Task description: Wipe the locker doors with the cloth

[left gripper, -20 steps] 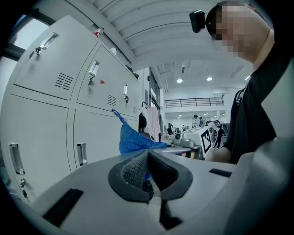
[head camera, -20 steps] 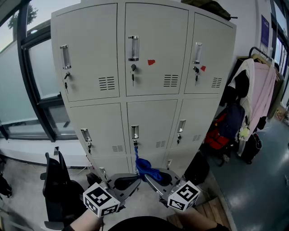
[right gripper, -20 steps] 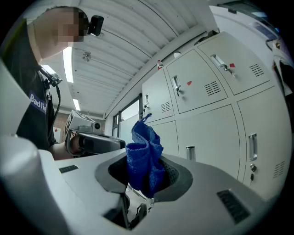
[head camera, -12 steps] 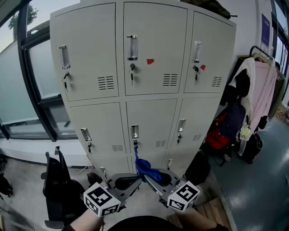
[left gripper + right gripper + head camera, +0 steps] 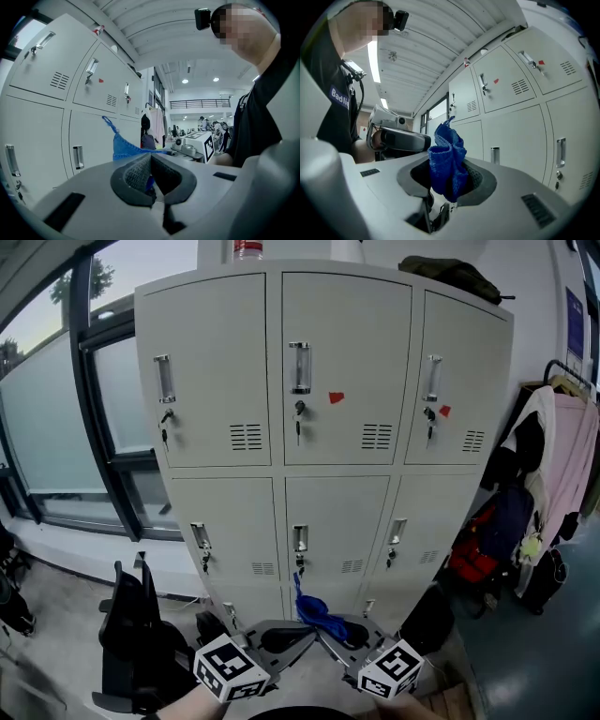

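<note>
Cloth (image 5: 319, 615), blue, bunched, loop end uppermost; left gripper (image 5: 150, 161), right gripper (image 5: 451, 183) both clamped on it; locker doors (image 5: 336, 514) just ahead

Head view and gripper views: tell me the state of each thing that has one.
Locker doors: all shut.
Cloth: bunched, held by both grippers.
Left gripper: shut on a sliver of the cloth.
Right gripper: shut on the cloth.

We count six locker doors (image 5: 337, 512) in full, three more partly hidden — one blue cloth (image 5: 317, 613), two red stickers (image 5: 337, 397) — plus a left gripper (image 5: 298, 637) and a right gripper (image 5: 330, 637).
</note>
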The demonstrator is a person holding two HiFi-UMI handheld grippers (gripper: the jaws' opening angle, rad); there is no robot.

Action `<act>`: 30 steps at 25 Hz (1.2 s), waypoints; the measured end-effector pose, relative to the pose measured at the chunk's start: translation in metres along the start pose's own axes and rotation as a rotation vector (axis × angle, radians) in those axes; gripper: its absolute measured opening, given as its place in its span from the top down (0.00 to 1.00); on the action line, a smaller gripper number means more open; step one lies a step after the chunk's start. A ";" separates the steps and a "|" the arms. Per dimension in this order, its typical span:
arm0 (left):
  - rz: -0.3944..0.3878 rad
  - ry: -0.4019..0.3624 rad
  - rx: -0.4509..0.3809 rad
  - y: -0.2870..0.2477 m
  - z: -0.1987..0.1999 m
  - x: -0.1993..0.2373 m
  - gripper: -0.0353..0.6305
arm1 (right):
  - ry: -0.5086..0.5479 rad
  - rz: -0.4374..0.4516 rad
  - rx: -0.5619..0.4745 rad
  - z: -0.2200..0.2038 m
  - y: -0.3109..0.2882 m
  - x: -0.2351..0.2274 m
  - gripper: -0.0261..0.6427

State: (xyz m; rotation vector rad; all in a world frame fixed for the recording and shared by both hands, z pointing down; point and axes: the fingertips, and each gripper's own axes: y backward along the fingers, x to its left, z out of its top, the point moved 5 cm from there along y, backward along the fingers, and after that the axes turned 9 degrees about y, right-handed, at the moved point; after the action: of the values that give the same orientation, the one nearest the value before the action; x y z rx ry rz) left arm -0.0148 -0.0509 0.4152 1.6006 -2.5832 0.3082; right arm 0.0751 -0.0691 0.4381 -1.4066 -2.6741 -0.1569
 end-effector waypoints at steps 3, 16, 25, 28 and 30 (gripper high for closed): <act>-0.005 0.024 -0.009 -0.011 0.004 -0.003 0.94 | 0.053 0.010 0.002 0.005 0.005 -0.011 0.81; -0.075 -0.017 -0.025 -0.044 0.057 0.032 0.94 | 0.372 -0.021 -0.031 0.072 -0.019 -0.080 0.81; -0.205 -0.097 -0.011 -0.027 0.121 0.079 0.94 | 0.608 -0.104 -0.045 0.152 -0.079 -0.111 0.81; -0.241 -0.128 0.009 -0.022 0.134 0.093 0.94 | 0.695 -0.160 -0.024 0.177 -0.096 -0.123 0.81; -0.262 -0.141 0.011 -0.024 0.140 0.102 0.94 | 0.746 -0.190 -0.006 0.194 -0.105 -0.134 0.81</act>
State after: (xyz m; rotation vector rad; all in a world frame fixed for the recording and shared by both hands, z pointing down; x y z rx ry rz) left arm -0.0350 -0.1809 0.2996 2.0035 -2.4283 0.1950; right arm 0.0529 -0.2088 0.2223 -0.8465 -2.1558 -0.5777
